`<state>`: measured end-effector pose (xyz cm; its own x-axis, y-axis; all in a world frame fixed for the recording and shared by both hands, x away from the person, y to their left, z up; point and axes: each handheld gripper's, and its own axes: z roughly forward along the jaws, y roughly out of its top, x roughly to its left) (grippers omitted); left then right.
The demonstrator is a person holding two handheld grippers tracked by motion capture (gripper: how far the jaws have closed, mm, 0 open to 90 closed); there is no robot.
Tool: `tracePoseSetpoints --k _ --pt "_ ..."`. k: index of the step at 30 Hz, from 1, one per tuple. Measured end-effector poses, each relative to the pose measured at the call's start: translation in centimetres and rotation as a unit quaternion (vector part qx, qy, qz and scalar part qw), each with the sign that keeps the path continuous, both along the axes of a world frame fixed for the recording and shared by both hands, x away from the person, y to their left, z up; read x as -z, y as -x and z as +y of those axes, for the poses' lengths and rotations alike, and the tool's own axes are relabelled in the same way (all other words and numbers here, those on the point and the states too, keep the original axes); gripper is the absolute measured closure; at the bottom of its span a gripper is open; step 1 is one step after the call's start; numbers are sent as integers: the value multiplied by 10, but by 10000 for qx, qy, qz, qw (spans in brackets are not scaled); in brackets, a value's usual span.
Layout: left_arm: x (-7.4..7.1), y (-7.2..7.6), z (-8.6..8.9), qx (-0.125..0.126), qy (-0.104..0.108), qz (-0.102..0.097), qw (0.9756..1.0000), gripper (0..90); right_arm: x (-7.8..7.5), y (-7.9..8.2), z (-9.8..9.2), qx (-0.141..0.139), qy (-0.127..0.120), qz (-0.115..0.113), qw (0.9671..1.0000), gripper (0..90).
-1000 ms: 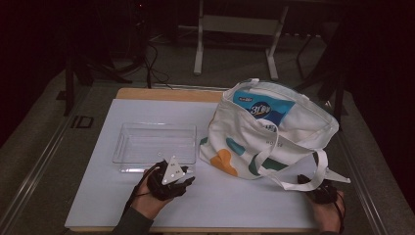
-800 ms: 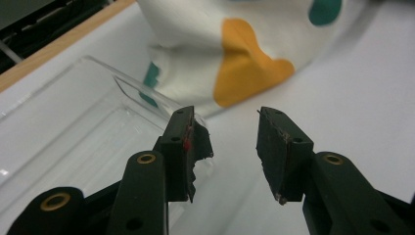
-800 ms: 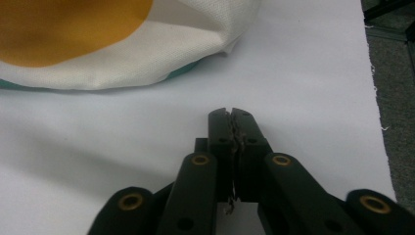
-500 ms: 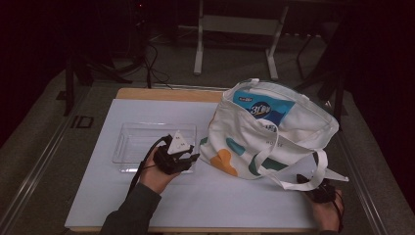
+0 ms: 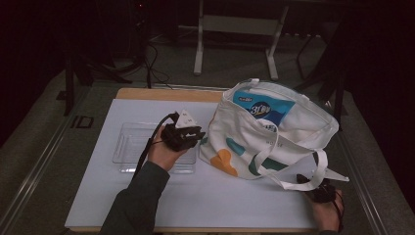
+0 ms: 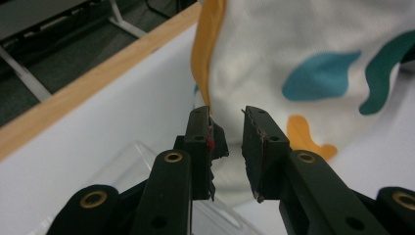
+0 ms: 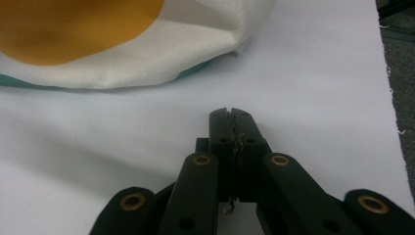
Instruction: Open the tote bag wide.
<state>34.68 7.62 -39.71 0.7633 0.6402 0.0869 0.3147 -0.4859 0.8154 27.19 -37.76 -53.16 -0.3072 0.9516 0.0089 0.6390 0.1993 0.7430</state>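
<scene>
High view: a clear plastic tray (image 5: 128,147) is seen toward the worktop's left edge, with the left gripper (image 5: 188,134) raised above it, its fingers narrowed and just closing on nothing. The printed tote bag (image 5: 274,132) fills the right half. Near the front right corner, the right gripper (image 5: 320,188) is closed, empty.

Left gripper (image 5: 188,137) hovers over clear plastic tray (image 5: 128,147), beside printed white canvas tote bag (image 5: 293,132); right gripper (image 5: 320,191) near strap.

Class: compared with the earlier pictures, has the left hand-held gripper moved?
Yes. The left hand-held gripper moved forward over the clear tray toward the tote bag, its jaws closing, empty.
</scene>
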Motion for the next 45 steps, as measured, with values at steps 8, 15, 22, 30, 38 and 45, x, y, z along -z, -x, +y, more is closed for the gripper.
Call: tracePoseSetpoints --k 8,15,22,30,38,45 --pt "-18 -16 -14 99 28 -77 9999 743 1 0 -1 1 -26 6 10000 875" --pt "-22 -27 -23 224 152 -76 9996 721 1 0 -1 -2 -32 31 10000 873" --pt "-22 -27 -31 300 -117 -177 9993 860 1 0 -2 2 -26 -2 10000 873" --pt "-13 -27 -27 246 -99 -60 9996 873 -7 2 -6 35 -174 -194 9997 869" --pt "-6 -27 -27 236 -204 5 9995 872 -25 6 -2 -171 -311 -409 9985 825" --pt "0 -27 -26 238 -299 81 9992 872 -38 7 2 -466 -921 -508 9934 775"
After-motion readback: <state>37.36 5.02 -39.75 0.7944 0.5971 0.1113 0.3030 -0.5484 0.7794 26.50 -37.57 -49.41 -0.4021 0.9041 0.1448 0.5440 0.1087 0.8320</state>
